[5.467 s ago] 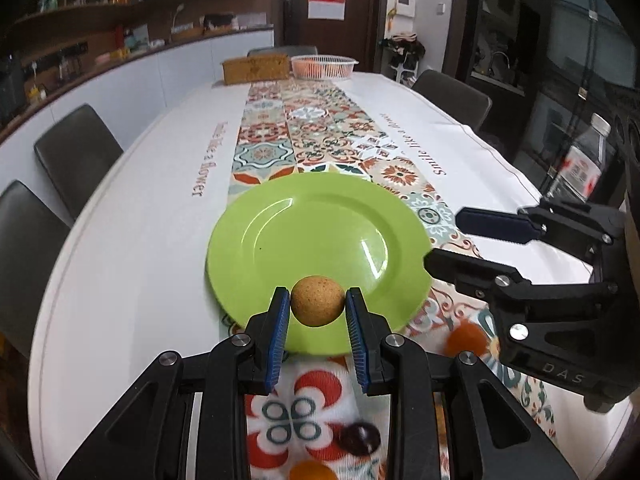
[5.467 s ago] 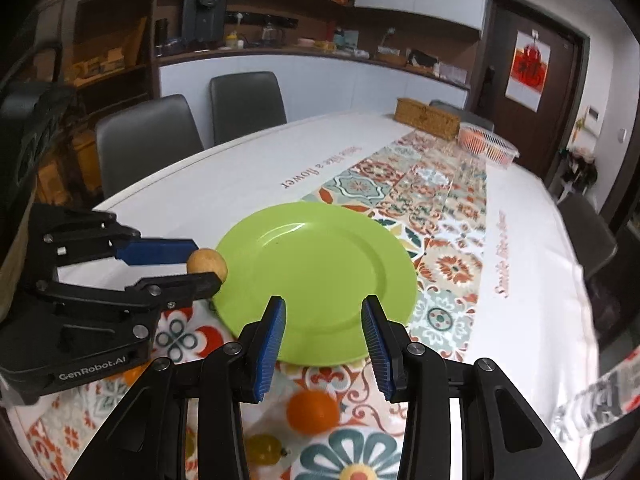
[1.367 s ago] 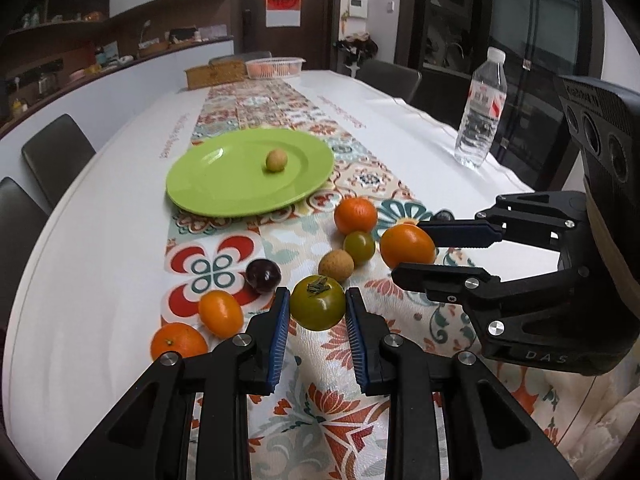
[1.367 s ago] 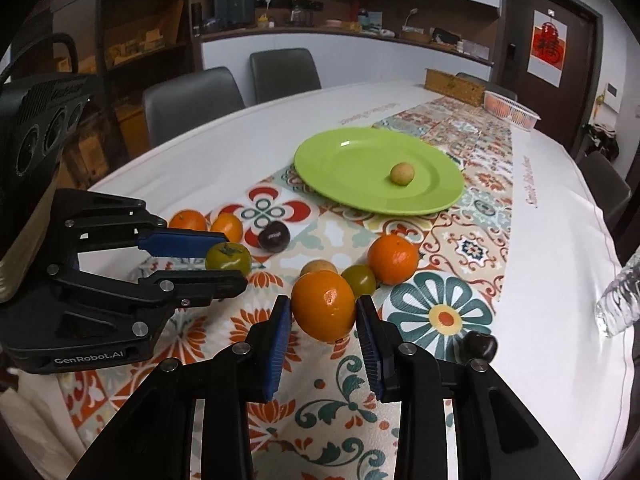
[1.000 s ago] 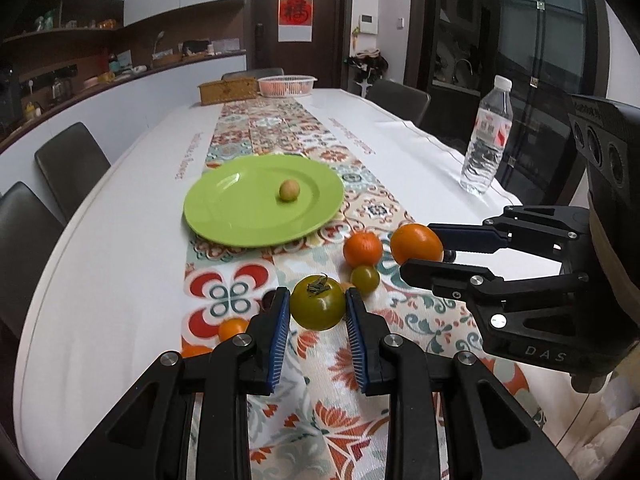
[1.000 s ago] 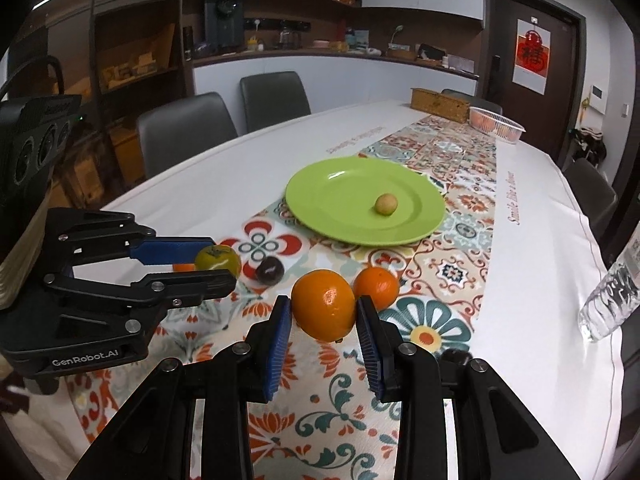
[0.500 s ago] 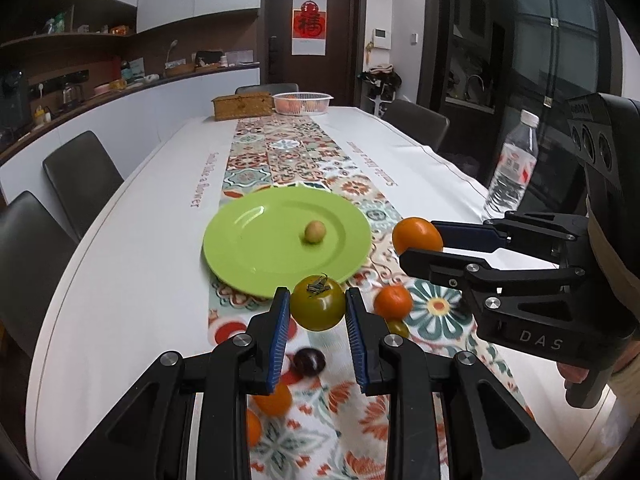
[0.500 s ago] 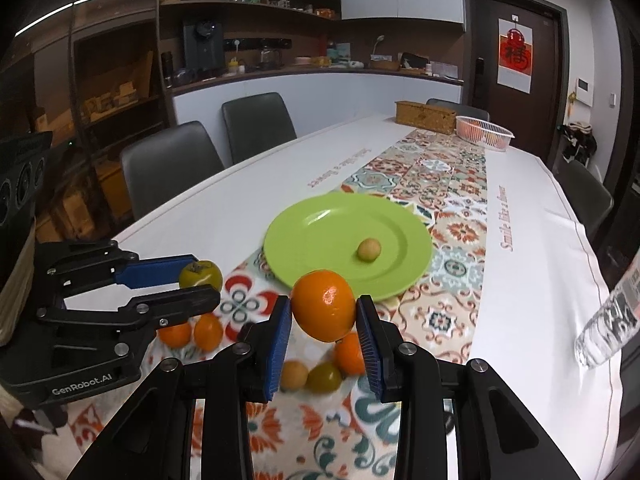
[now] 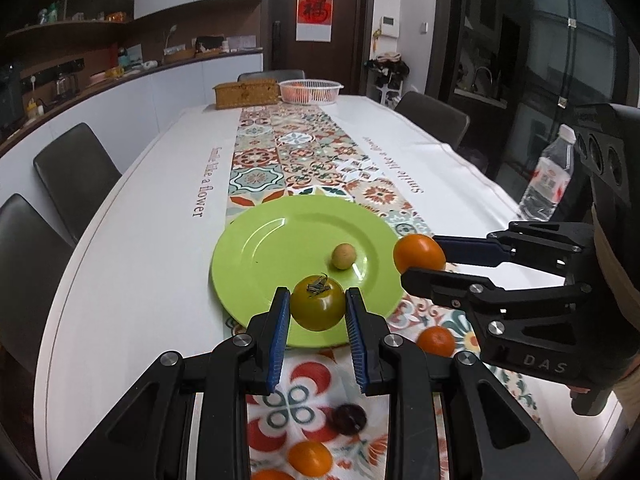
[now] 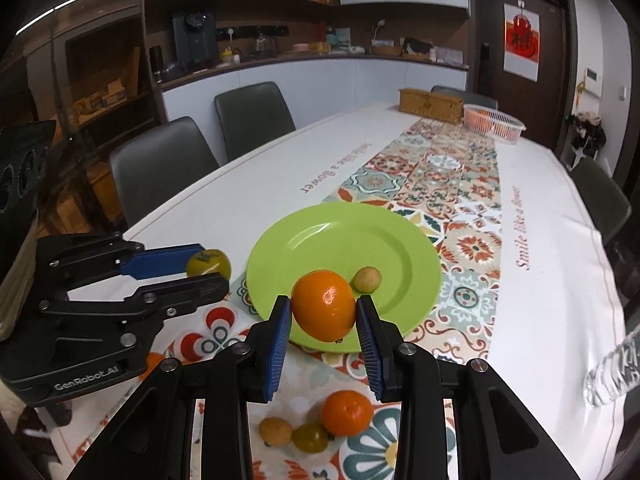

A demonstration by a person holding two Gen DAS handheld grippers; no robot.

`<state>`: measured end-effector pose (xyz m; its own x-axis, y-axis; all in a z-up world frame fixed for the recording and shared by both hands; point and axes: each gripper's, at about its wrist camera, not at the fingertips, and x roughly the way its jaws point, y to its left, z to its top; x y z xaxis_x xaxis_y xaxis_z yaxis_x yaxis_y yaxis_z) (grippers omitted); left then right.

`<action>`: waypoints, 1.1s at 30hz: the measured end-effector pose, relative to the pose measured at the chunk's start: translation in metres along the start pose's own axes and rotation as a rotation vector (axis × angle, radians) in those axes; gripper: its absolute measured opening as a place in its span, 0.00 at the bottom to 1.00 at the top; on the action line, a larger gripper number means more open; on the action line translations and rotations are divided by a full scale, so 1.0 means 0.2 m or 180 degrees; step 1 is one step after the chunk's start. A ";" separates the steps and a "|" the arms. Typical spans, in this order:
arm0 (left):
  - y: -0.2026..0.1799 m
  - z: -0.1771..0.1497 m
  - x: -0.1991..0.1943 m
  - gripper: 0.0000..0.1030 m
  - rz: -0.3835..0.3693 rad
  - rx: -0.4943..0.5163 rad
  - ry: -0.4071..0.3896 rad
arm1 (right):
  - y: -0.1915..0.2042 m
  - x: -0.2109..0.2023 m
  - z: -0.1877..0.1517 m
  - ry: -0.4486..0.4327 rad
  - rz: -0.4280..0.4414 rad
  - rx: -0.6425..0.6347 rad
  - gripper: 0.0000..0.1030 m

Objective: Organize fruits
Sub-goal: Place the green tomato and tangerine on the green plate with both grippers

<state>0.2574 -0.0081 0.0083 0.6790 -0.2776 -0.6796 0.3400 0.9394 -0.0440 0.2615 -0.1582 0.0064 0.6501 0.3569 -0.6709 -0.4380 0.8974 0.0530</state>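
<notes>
Both grippers have carried their loads from the scattered fruit up to the green plate (image 9: 256, 248). The left gripper (image 9: 318, 314) clamps a green tomato (image 9: 317, 307); the right gripper (image 10: 323, 318) clamps an orange (image 10: 324, 305). Both fruits hang over the plate's near rim, so release appears imminent.

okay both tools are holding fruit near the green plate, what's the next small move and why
Probably ease both forward and down over the green plate, then release. The left tool grips a green tomato at the plate's near rim; the right tool grips an orange. Only one small tan fruit lies there.
</notes>
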 end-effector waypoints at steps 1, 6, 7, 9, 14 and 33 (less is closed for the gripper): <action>0.01 0.01 0.02 0.27 0.0006 0.0001 0.0022 | 0.00 0.02 0.01 0.0032 0.0009 0.0003 0.33; 0.06 0.04 0.14 0.27 -0.0021 -0.0047 0.0173 | -0.03 0.15 0.04 0.0210 0.0007 -0.0005 0.33; 0.07 0.04 0.17 0.27 -0.0022 -0.0052 0.0206 | -0.04 0.18 0.05 0.0253 0.0015 -0.0001 0.33; 0.09 0.04 0.22 0.27 -0.0055 -0.0083 0.0281 | -0.05 0.22 0.06 0.0313 0.0008 -0.0013 0.33; 0.12 0.04 0.29 0.27 -0.0094 -0.0156 0.0390 | -0.06 0.31 0.08 0.0426 -0.0040 -0.0082 0.33; 0.13 -0.01 0.22 0.42 0.0151 -0.0218 0.0448 | -0.10 0.30 0.04 0.0405 -0.0151 0.0054 0.43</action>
<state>0.2955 0.0044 -0.0242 0.5938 -0.2063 -0.7777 0.2614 0.9636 -0.0561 0.3136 -0.1521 -0.0283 0.5854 0.2792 -0.7612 -0.3974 0.9171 0.0309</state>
